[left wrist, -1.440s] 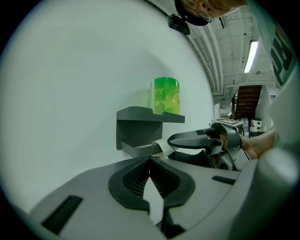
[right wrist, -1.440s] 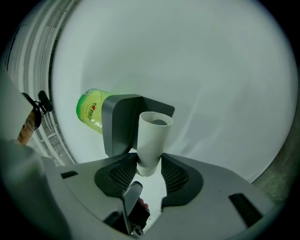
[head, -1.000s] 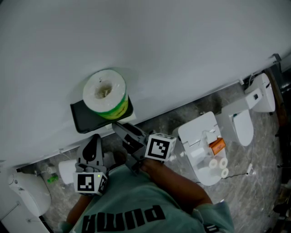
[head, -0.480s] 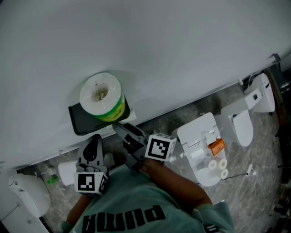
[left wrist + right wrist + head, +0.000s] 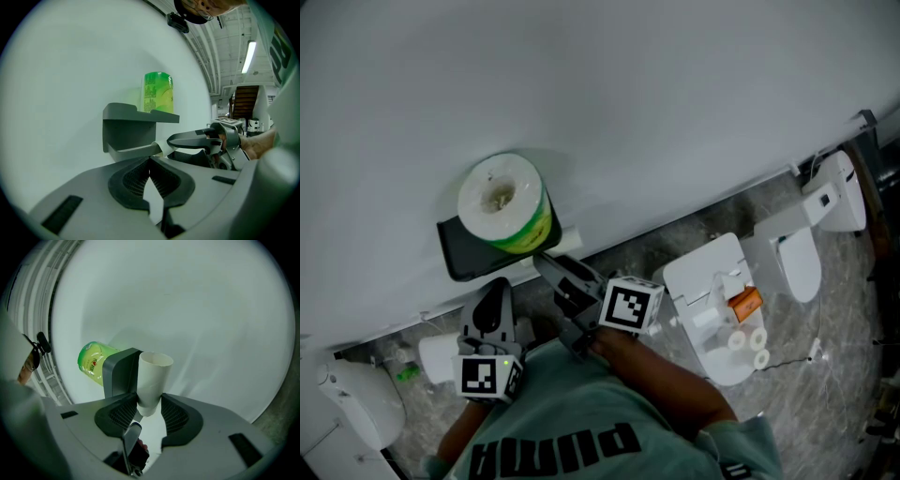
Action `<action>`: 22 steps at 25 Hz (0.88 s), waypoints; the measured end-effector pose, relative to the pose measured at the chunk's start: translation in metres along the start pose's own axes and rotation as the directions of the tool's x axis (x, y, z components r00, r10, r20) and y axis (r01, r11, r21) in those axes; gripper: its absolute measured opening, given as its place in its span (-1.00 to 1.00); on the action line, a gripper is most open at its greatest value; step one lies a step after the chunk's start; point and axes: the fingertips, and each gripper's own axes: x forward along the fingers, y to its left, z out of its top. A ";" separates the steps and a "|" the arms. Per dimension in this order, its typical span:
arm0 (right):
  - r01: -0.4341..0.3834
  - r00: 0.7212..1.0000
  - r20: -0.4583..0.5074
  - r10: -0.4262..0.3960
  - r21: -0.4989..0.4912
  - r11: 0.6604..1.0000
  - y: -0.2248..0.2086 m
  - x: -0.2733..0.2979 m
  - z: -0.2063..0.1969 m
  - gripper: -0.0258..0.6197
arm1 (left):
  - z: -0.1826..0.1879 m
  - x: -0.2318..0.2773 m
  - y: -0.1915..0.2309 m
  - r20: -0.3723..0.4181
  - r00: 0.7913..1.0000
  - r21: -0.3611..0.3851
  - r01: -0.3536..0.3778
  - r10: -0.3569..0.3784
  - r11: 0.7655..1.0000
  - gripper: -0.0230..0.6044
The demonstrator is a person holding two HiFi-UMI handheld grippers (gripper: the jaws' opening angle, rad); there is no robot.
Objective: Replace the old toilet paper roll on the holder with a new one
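Note:
A new roll (image 5: 499, 202) in a green wrapper stands on top of the dark grey wall holder (image 5: 464, 253). My right gripper (image 5: 546, 262) reaches level to the holder's right side and is shut on the empty white cardboard tube (image 5: 152, 380), pads pressing its near end. In the left gripper view the tube (image 5: 160, 148) sits at the tip of the holder's lower bar (image 5: 133, 151); whether it is still on the bar I cannot tell. My left gripper (image 5: 494, 292) hangs below the holder, shut, with nothing between its pads (image 5: 150, 161).
The white wall fills the upper part of the head view. On the marbled floor to the right lies a white unit (image 5: 717, 300) with an orange piece (image 5: 746, 302) and small rolls. Another white object (image 5: 356, 398) is at the lower left.
In the head view the holder and roll sit slightly further left and lower than a second ago. Both grippers keep their places, and the right one still grips the tube.

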 end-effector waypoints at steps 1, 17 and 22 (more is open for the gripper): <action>0.000 1.000 0.000 0.000 -0.002 1.000 0.000 -0.001 0.001 -0.40 | 0.000 0.000 -0.001 0.000 1.000 -0.001 0.001 -0.001 1.000 -0.91; 0.012 1.000 0.018 -0.012 -0.009 1.000 -0.005 -0.016 0.019 -0.40 | 0.002 0.011 -0.022 0.009 1.000 0.000 0.013 -0.013 1.000 -0.91; 0.008 1.000 0.022 -0.008 -0.007 1.000 -0.006 -0.018 0.024 -0.40 | 0.003 0.014 -0.025 0.011 1.000 0.004 0.009 -0.009 1.000 -0.91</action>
